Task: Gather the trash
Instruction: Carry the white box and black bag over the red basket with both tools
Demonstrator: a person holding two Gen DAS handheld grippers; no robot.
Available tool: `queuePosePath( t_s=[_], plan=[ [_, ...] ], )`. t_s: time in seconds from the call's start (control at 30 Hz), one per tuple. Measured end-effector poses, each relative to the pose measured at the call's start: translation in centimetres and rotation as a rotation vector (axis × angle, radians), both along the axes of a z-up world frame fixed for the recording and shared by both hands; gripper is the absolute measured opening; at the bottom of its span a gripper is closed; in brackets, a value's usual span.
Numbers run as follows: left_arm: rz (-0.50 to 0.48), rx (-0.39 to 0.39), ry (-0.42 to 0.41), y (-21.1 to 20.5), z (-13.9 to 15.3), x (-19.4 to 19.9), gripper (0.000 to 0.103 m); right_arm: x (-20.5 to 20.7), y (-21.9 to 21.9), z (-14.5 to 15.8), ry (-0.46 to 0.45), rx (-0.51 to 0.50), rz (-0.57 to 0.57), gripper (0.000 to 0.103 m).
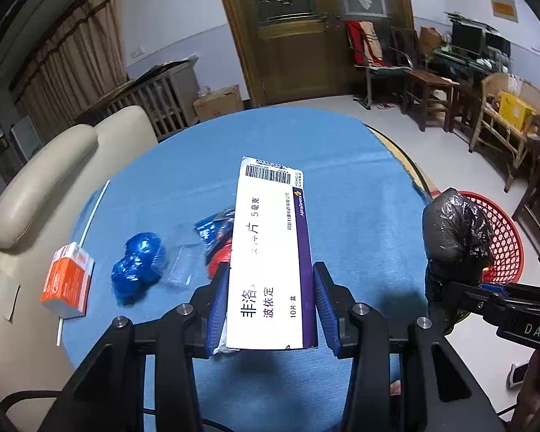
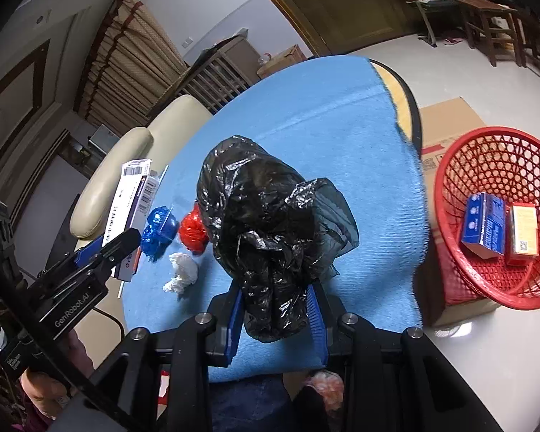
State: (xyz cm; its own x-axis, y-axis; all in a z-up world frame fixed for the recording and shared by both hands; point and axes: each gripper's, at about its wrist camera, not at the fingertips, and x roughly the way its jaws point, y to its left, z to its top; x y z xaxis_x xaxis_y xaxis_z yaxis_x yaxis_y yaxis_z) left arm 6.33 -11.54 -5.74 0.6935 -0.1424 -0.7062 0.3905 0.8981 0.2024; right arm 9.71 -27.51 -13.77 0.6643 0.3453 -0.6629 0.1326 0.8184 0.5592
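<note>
The left gripper [image 1: 271,306] clamps a long white medicine box [image 1: 270,252] by its sides above the blue surface [image 1: 360,180], the box's long axis pointing straight ahead along the fingers. The right gripper [image 2: 275,318] squeezes a crumpled black plastic bag [image 2: 266,237] above the surface, beside the red basket [image 2: 460,273] on the floor.

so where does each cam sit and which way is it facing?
Left wrist: on the left gripper, looking forward and down over the blue table toward the door; its own fingers clamp a medicine box.
Right wrist: on the right gripper, looking down at the table's right side and the red basket; its fingers hold a black bag.
Shared: table, basket, box, bag, blue wad, and each view shows the other gripper.
</note>
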Motion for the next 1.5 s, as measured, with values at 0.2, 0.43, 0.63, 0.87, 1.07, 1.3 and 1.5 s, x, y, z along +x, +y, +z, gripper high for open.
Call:
queuePosePath(
  t_s=[0.2,0.43,0.63,0.87,1.07,1.3,1.5],
  plan=[
    [-0.037,0.021,-0.012,-2.2,0.1,-0.6,0.047,-1.5,-2.1,0.3,-0.017,0.016,-0.070,0.034],
    [-0.085,0.041,-0.021,-5.0,0.2,-1.1,0.047,-3.7,-5.1,0.7,-0.032,0.032,-0.155,0.034],
    [-0.135,0.054,-0.034,-7.6,0.3,-1.4,0.047,-5.0,-7.4,1.0,-0.042,0.046,-0.203,0.034],
    [-0.253,0.018,0.009,-11.7,-0.5,-1.1,0.047,-6.2,-10.1,0.3,-0.033,0.054,-0.273,0.036],
    [-0.374,-0.036,0.128,-16.1,-2.0,0.0,0.047,-7.7,-13.7,-1.6,0.009,0.065,-0.369,0.037],
    [-0.491,-0.047,0.260,-21.9,-4.3,0.7,0.047,-9.2,-17.6,-3.1,0.029,0.077,-0.460,0.037],
    [-0.568,-0.005,0.279,-24.5,-5.3,-0.6,0.063,-10.5,-19.4,-3.5,0.017,0.104,-0.491,0.037]
  ],
)
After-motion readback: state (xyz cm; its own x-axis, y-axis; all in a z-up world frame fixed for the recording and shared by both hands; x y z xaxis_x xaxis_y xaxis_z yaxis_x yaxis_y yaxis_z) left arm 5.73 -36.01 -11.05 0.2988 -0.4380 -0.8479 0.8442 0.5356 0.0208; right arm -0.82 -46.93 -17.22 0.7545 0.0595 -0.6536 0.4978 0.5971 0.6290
